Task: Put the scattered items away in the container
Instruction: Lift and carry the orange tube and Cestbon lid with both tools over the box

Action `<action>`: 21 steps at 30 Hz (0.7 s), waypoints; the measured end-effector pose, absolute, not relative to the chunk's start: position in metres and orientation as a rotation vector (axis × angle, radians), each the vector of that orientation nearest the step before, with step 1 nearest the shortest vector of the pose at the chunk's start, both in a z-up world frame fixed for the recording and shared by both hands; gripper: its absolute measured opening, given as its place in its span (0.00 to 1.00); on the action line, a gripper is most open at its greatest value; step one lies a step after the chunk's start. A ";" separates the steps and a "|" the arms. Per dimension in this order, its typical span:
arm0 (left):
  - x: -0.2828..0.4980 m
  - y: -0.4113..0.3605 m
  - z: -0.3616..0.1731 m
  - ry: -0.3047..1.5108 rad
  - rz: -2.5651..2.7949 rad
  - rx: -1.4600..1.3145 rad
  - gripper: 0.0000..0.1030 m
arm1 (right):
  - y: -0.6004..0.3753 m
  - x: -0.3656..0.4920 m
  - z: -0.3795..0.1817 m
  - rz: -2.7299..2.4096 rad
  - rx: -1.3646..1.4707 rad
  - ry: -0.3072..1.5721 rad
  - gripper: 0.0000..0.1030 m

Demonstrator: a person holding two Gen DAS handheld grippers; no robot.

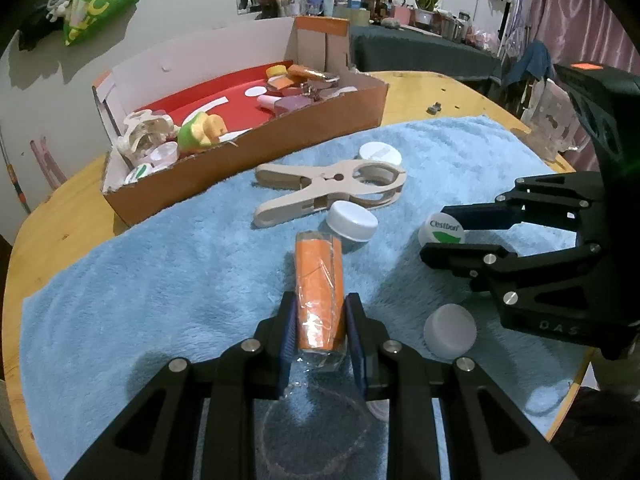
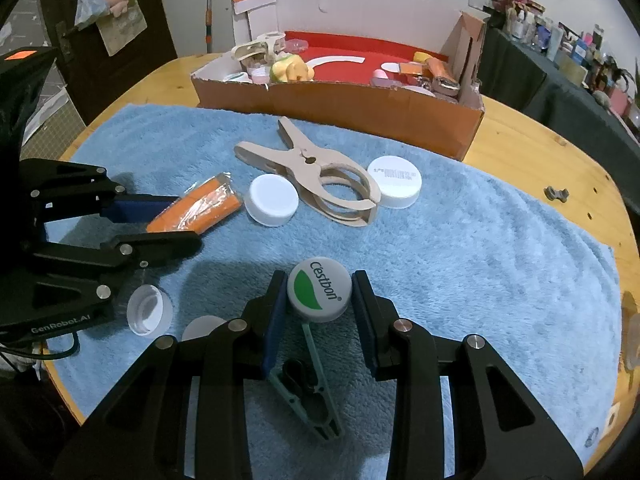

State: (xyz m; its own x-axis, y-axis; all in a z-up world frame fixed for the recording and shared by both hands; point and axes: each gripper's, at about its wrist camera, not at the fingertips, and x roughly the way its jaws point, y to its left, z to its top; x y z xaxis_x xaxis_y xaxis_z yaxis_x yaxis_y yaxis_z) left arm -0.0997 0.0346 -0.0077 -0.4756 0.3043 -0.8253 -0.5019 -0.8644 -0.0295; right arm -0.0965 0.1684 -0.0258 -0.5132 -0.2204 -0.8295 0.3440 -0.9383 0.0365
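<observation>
Closest in, the left gripper (image 1: 320,320) is closed on an orange packet in clear wrap (image 1: 319,280) — its blue pads (image 1: 289,336) press both long sides of the packet, which points away along the fingers and lies on the blue fleece towel (image 1: 160,280). Under the same fingers a clear plastic lid (image 1: 316,432) rests on the towel. The right gripper (image 2: 320,292) is clamped on a white bottle cap printed "Cestbon" with a green leaf (image 2: 319,290), one pad touching each side of its rim. Beneath that gripper lies a small green clip (image 2: 312,392), and to its left an upturned white cap (image 2: 149,314) sits just beside the left gripper's body.

Further out on the towel, a plain white cap (image 2: 273,199) lies just beside the far end of the orange packet. Next to it is a large beige clothes peg (image 2: 316,176), its ring-shaped jaws lying partly against a wider white lid with faint print (image 2: 396,184).

Beyond the towel's far edge, on the round wooden table (image 2: 540,136), stands the container — a shallow cardboard box with a red floor (image 2: 340,108). It already holds a yellow and green soft toy (image 2: 290,69), another beige peg (image 2: 256,50), small white tubs at its left end, and orange and pink packets (image 2: 434,68) at its right end. A small grey metal piece (image 2: 556,193) lies on the bare wood to the right of the towel.
</observation>
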 end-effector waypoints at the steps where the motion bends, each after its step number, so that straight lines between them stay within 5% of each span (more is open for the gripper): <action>1: -0.099 0.035 -0.007 0.300 2.337 -1.243 0.25 | 0.168 -0.097 -0.025 -2.475 1.327 0.192 0.30; 21: -0.096 0.031 0.026 0.279 2.380 -1.179 0.25 | 0.166 -0.090 0.012 -2.501 1.253 0.235 0.30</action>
